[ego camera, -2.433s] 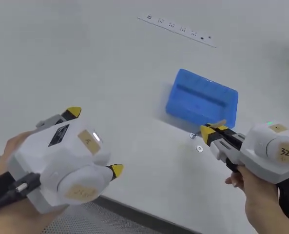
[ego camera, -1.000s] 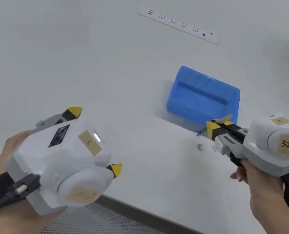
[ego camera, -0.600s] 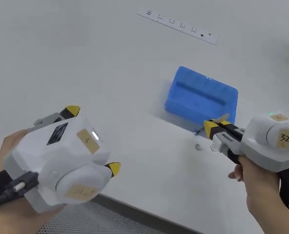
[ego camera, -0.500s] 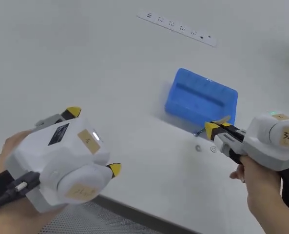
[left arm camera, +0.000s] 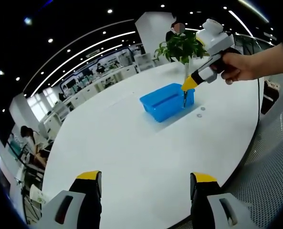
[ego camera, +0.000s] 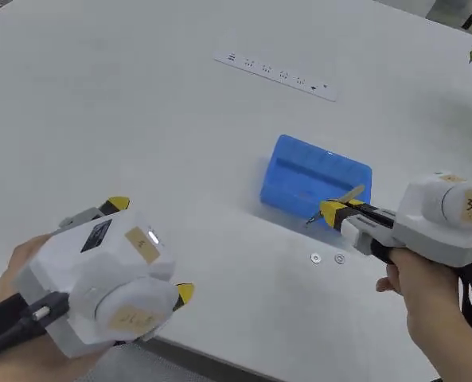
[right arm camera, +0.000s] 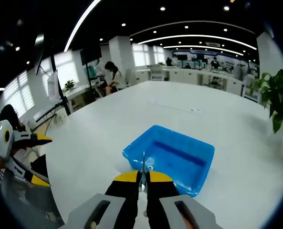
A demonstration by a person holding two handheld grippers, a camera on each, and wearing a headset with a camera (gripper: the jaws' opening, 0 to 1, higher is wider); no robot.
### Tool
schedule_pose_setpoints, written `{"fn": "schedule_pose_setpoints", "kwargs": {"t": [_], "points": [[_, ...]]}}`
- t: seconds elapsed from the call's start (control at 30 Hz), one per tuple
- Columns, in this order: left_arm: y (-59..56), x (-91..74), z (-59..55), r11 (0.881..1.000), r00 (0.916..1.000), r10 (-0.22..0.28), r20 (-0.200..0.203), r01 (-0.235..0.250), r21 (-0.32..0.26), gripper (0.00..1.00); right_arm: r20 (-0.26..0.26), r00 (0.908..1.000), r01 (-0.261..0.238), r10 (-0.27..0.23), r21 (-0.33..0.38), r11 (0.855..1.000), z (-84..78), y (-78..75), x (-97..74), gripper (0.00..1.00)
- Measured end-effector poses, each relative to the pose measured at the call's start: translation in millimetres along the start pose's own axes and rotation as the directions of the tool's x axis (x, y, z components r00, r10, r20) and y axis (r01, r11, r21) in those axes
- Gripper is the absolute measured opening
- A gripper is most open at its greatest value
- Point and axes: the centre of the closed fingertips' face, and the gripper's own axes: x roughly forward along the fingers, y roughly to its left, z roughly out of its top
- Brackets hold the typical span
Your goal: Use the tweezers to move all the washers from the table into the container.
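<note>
My right gripper (ego camera: pixel 332 212) is shut on thin metal tweezers (ego camera: pixel 314 219) that point forward and down. The tweezer tips (right arm camera: pixel 143 162) hang over the near wall of the blue container (ego camera: pixel 315 177), which also shows in the right gripper view (right arm camera: pixel 177 155) and the left gripper view (left arm camera: pixel 164 101). I cannot tell whether a washer sits between the tips. Two small washers (ego camera: pixel 316 258) (ego camera: pixel 340 259) lie on the white table just in front of the container. My left gripper (ego camera: pixel 151 249) stands open at the near left, nothing between its fingers (left arm camera: pixel 89 177).
A white power strip (ego camera: pixel 275 70) lies far back on the table (ego camera: pixel 140 119). The table's front edge runs just below both grippers, with grey mesh floor beyond. A potted plant (right arm camera: pixel 275 95) stands at the right.
My right gripper has risen from beside the washers, and the tweezer tips now sit at the container's near wall. The head view has shifted. The left gripper stays open in place.
</note>
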Motion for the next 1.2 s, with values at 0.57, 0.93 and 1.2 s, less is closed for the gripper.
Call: {"fn": "schedule_pose_setpoints", "kwargs": {"t": [0.57,0.93,1.2], "points": [[-0.5,0.3,-0.8,1.000,1.0000,-0.002,-0.003,0.002,0.000,0.77,0.058,0.9983,-0.011,0.012,-0.011,1.000,37.7,-12.1,1.6,0.01],[-0.7,0.9,-1.7,1.000,1.0000,-0.004,-0.006,0.004,-0.004,0.75,0.026,0.9996,0.013,-0.013,-0.004,1.000,32.4,-27.6,28.8,0.01],[-1.9,1.1,-2.4,1.000,0.9999,-0.009,-0.011,0.009,-0.002,0.75,-0.039,0.9991,0.019,-0.020,-0.028,0.999,12.7,-33.4,46.6,0.01]]}}
